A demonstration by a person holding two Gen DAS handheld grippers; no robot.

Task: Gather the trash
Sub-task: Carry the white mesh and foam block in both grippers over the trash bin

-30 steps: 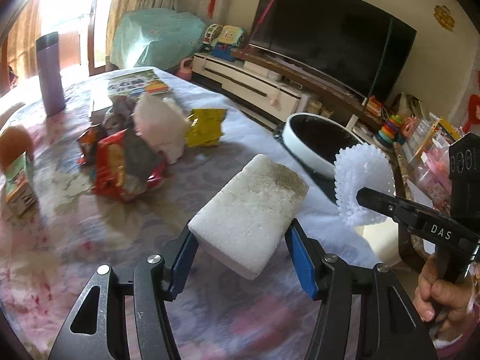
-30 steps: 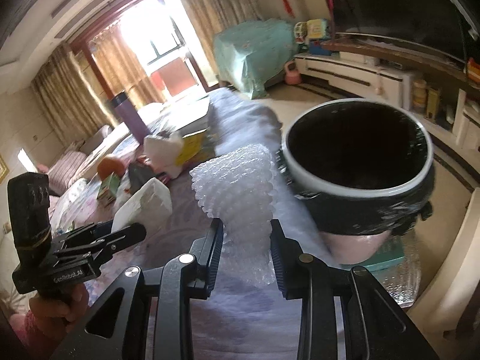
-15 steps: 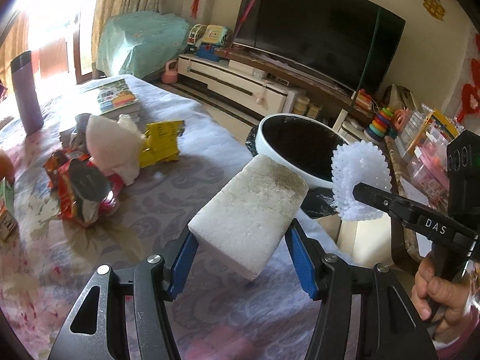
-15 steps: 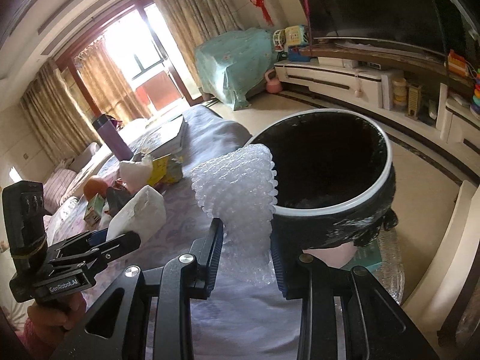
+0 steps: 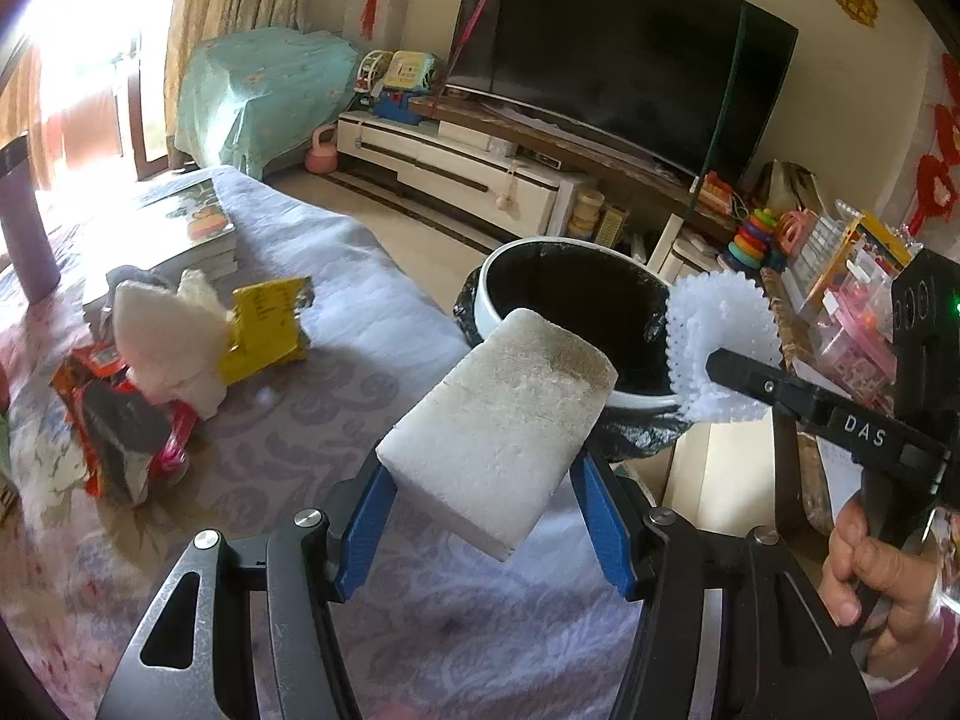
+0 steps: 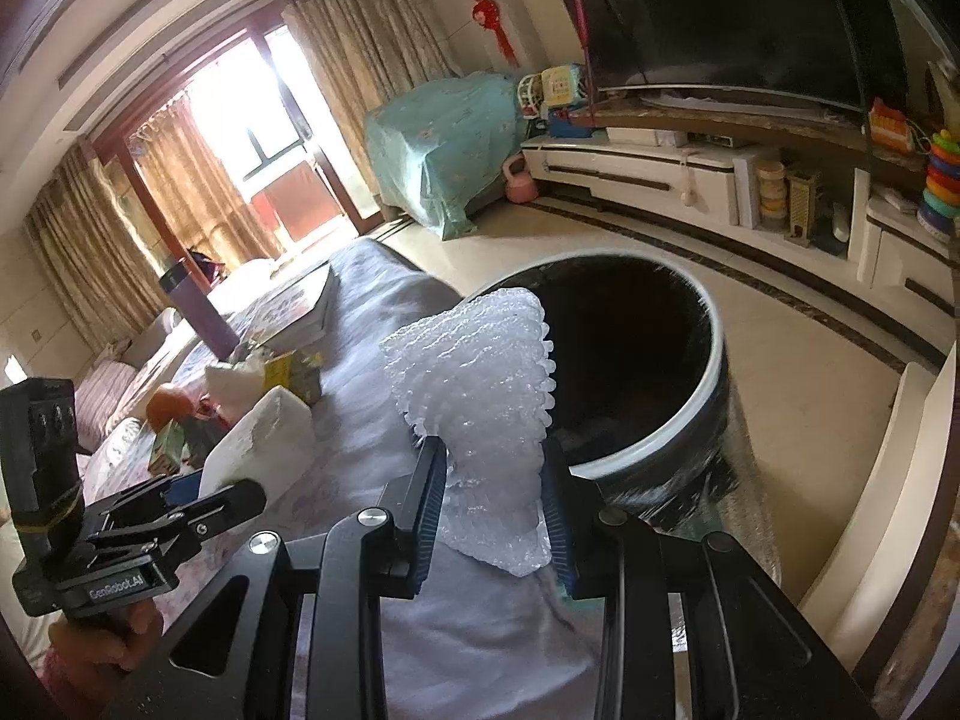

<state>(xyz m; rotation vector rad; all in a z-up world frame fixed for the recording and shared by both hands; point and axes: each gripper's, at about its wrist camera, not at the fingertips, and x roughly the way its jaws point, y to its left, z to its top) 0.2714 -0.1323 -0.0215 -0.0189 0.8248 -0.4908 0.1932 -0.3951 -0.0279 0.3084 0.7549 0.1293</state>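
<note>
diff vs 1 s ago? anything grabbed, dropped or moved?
Both grippers have swung toward the trash bin, away from the litter on the table. Nothing was grabbed or dropped: the left gripper still clamps the foam block, and the right gripper still clamps the bubble wrap.

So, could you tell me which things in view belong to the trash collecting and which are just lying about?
Part of the job:
- white foam block, in the left gripper
- bubble wrap, in the right gripper
- trash bin
- red snack wrapper, yellow wrapper, crumpled tissue on the table

Just lying about:
- purple flask
- books
- orange
- television
</note>
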